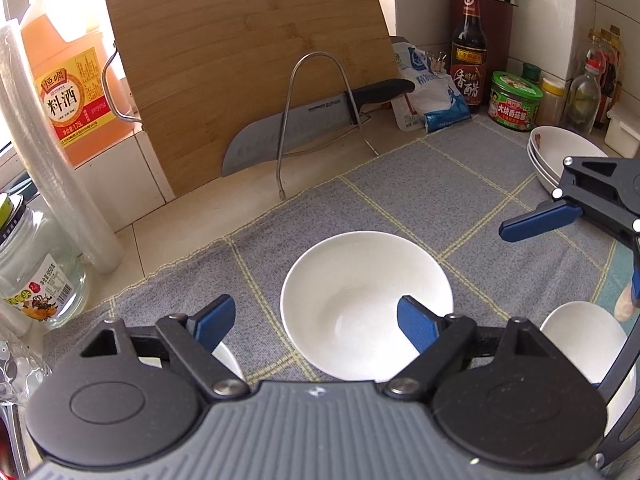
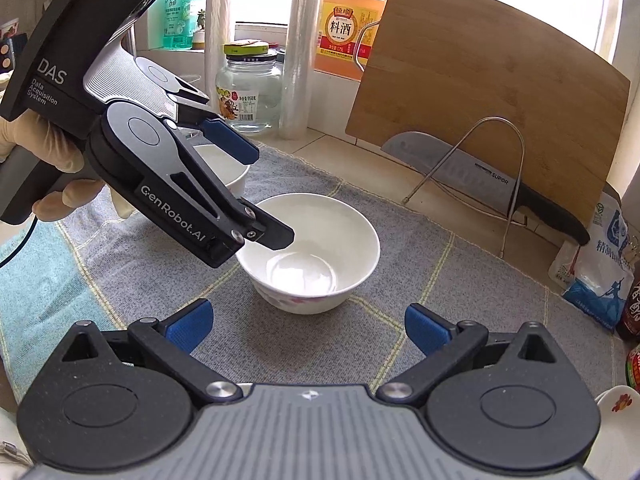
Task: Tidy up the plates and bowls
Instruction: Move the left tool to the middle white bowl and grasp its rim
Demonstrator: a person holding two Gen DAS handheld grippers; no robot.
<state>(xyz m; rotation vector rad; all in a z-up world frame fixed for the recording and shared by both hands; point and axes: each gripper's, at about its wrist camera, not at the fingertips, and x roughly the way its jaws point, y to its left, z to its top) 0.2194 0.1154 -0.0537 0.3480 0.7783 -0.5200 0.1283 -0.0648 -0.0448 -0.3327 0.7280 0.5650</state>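
Observation:
A white bowl (image 1: 352, 280) (image 2: 328, 232) with a floral print on its outside stands upright on the grey checked cloth (image 1: 440, 200). My left gripper (image 1: 316, 320) (image 2: 256, 190) is open and straddles the bowl's near-left rim, one finger over the inside and one outside, neither pressing. A second white bowl (image 2: 224, 164) sits behind it, and another bowl (image 1: 588, 344) lies at lower right. Stacked white plates (image 1: 556, 156) rest at the right. My right gripper (image 2: 310, 326) (image 1: 588, 252) is open and empty, just short of the first bowl.
A bamboo cutting board (image 1: 248, 60) leans on the wall, with a knife (image 1: 300, 128) in a wire rack before it. An orange cooking-wine jug (image 1: 68, 80), glass jar (image 2: 248, 88), vinegar bottle (image 1: 468, 52), green tin (image 1: 514, 100) and salt bags (image 2: 600, 272) line the counter's edges.

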